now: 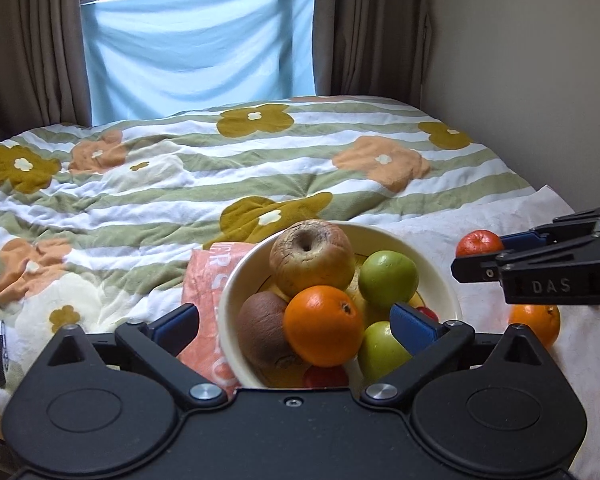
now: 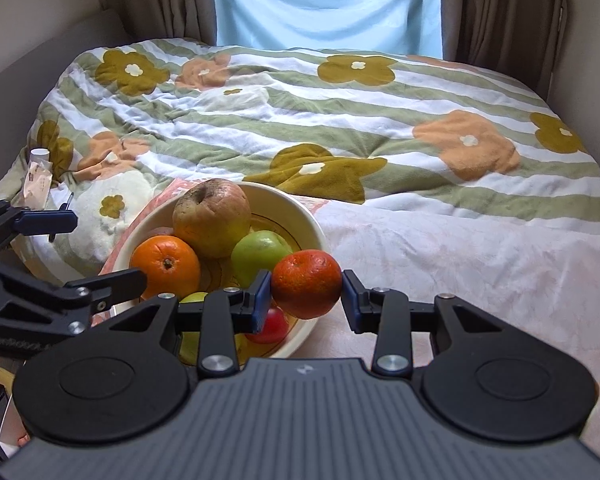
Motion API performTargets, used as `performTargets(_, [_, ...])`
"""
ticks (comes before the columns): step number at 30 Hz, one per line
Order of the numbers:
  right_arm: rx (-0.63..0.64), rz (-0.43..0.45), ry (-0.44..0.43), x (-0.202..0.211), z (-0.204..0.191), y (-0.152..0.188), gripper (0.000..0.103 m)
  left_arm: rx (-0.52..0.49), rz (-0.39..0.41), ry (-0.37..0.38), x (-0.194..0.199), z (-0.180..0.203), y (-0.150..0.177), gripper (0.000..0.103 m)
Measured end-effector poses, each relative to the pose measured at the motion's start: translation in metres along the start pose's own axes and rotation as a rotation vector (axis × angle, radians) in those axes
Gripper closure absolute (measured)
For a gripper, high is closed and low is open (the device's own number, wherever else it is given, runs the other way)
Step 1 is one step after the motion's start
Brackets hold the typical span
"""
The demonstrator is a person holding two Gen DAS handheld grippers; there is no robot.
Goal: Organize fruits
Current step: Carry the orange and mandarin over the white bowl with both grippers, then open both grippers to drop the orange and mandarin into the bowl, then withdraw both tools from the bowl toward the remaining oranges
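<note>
left gripper (image 1: 296, 328): fingers apart, empty, hovering over near side of bowl (image 2: 308, 216) | bowl: piled with fruit, on the bedspread | right gripper (image 2: 306, 284): clamped on tangerine (image 2: 306, 283), just right of bowl rim | step: likely carrying tangerine in | next: find gap, release gently

Light: soft daylight from the window behind the pale blue fabric sheet (image 1: 198, 40) — pretty even, not harsh.
Brightness: decent on the striped flower-print quilt (image 1: 220, 168), dimmer by the brown curtains (image 1: 32, 48).
Shadows: faint, mostly under the cream ceramic bowl (image 2: 316, 236).
Glare: small sheen on the glossy round orange (image 1: 323, 326).
Distortion: fisheye bend, dark corners.
Focus: sharp enough — far edges a bit soft.
</note>
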State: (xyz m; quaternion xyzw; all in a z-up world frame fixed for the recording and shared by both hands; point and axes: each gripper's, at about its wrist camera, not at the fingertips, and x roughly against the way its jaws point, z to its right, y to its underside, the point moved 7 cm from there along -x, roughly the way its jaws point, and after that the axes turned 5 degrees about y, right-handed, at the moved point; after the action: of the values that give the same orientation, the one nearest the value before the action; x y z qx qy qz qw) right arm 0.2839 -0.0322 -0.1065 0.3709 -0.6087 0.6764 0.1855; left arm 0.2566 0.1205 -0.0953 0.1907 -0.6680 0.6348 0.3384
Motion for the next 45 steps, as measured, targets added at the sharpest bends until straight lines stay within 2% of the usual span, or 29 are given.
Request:
performTargets(7, [0.017,-0.010,-0.032,-0.009,-0.019,-0.004,0.051,0.032,0.007,-0.032,0.017,-0.011,0.013,0.000])
performTargets(18, [0.050,0.038,-0.117,-0.022,-0.049,-0.008,0.049,0.056,0.003,-0.061,0.030,-0.010,0.032,0.000])
performTargets(20, [0.048,0.048,-0.125,-0.020,-0.052,-0.009,0.032,0.062,-0.001,-0.064,0.032,-0.010,0.034,0.000])
performTargets(21, [0.047,0.053,-0.122,-0.019,-0.052,-0.009,0.027,0.067,-0.001,-0.066,0.033,-0.010,0.036,0.000])
performTargets(23, [0.041,0.062,-0.107,-0.014,-0.050,-0.010,0.009,0.075,0.003,-0.067,0.037,-0.010,0.037,0.000])
performTargets(25, [0.029,0.070,-0.093,-0.009,-0.047,-0.009,0.003,0.081,0.006,-0.070,0.039,-0.010,0.038,0.000])
performTargets(38, [0.031,0.066,-0.054,0.021,-0.030,0.000,0.003,0.086,0.044,-0.071,0.058,0.001,0.028,0.000])
performTargets(45, [0.022,0.080,-0.053,0.049,-0.014,0.002,0.003,0.070,0.071,-0.102,0.079,0.017,0.023,0.000])
